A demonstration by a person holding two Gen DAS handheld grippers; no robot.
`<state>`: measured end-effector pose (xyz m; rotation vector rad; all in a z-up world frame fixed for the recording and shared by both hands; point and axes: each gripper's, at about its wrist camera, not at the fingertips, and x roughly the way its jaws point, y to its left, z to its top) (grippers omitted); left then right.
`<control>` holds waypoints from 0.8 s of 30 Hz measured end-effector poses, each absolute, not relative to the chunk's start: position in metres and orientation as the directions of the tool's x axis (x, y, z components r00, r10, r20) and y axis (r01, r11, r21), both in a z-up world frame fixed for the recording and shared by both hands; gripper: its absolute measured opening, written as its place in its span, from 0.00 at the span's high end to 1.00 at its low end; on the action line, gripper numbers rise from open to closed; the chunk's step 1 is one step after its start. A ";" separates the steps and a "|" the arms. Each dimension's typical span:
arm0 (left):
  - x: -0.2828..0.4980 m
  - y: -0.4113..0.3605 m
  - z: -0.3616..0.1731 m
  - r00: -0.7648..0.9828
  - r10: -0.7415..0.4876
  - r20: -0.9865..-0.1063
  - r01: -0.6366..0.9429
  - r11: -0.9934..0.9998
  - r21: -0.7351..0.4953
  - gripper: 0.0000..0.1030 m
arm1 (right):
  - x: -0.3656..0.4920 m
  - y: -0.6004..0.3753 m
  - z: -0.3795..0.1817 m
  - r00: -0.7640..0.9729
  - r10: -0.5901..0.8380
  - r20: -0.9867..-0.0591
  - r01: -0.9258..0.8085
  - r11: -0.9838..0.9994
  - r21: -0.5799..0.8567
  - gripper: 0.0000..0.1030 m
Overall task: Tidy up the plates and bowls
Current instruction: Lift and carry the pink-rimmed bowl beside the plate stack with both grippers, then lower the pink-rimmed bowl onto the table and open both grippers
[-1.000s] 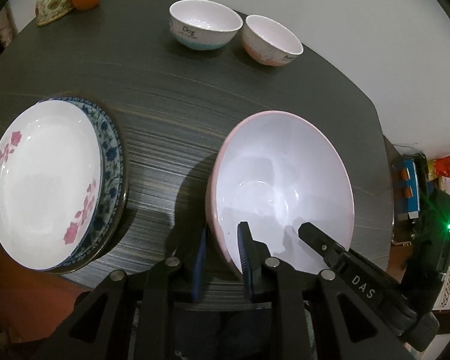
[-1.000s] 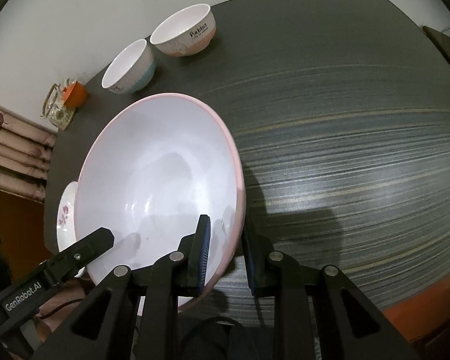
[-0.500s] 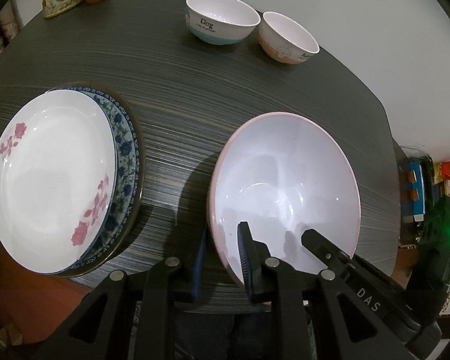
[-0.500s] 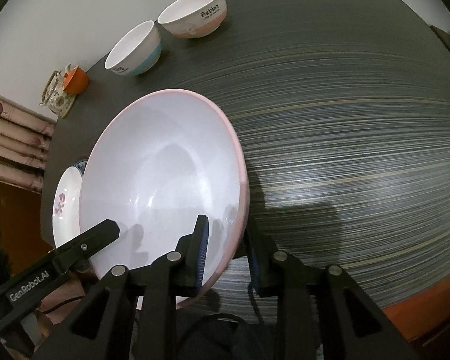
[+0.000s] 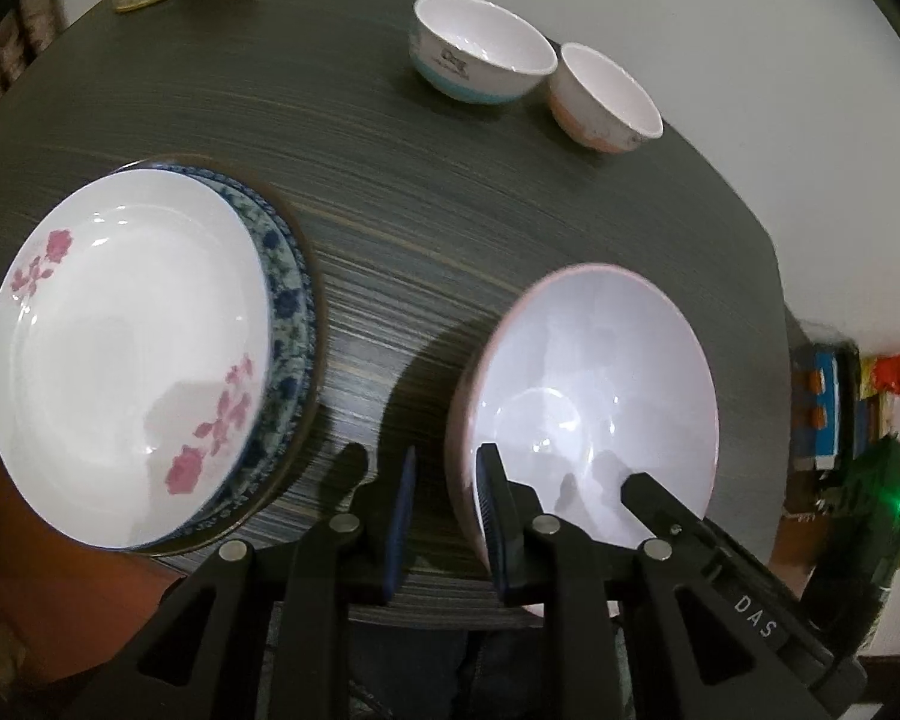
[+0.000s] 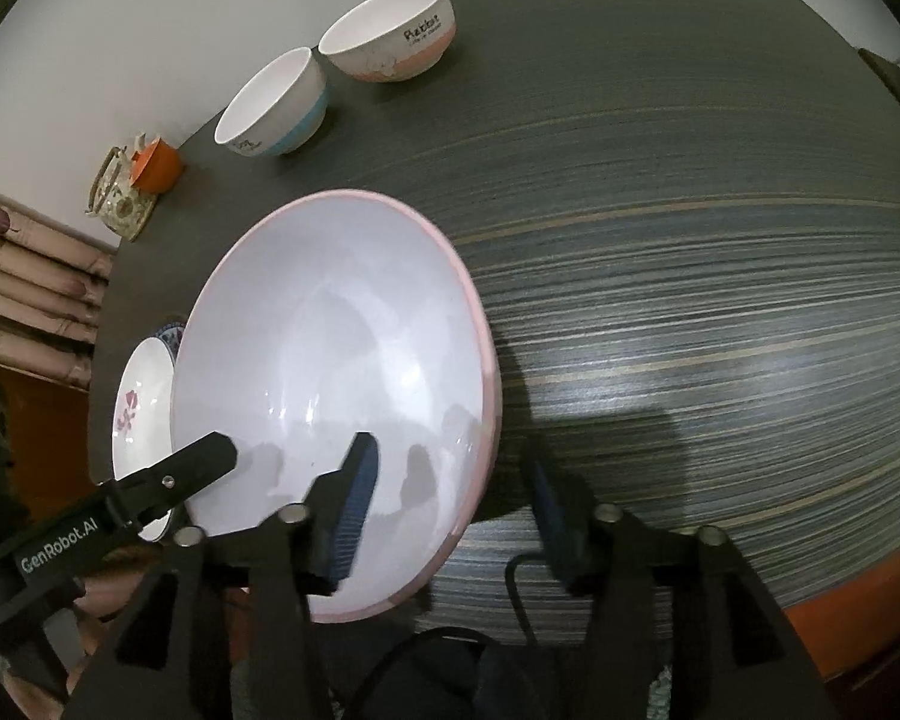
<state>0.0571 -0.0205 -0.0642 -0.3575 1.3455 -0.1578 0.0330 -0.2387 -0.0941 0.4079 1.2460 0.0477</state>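
A large bowl sits on a round table at its near edge. In the left wrist view, two stacked plates lie to the left of the large bowl, the upper plate resting on the lower one. Beyond the large bowl, at the table's far edge, two small bowls stand side by side. Farther left of these, at the far edge, a teapot stands beside a small cup.
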 end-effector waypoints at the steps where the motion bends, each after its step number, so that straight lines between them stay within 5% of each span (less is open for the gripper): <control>1: 0.058 -0.017 -0.062 0.227 -0.318 -0.920 -0.099 0.933 -0.347 0.77 | 0.033 -0.240 -0.092 0.333 0.253 -0.908 0.186 0.927 0.327 0.52; 11: 0.066 0.005 -0.035 0.279 -0.389 -0.878 -0.116 0.894 -0.433 0.76 | 0.040 -0.257 -0.073 0.383 0.251 -0.889 0.209 0.914 0.348 0.50; 24: 0.098 0.037 0.005 0.378 -0.257 -0.889 -0.123 0.938 -0.324 0.70 | 0.064 -0.255 -0.025 0.457 0.296 -0.839 0.075 0.927 0.368 0.49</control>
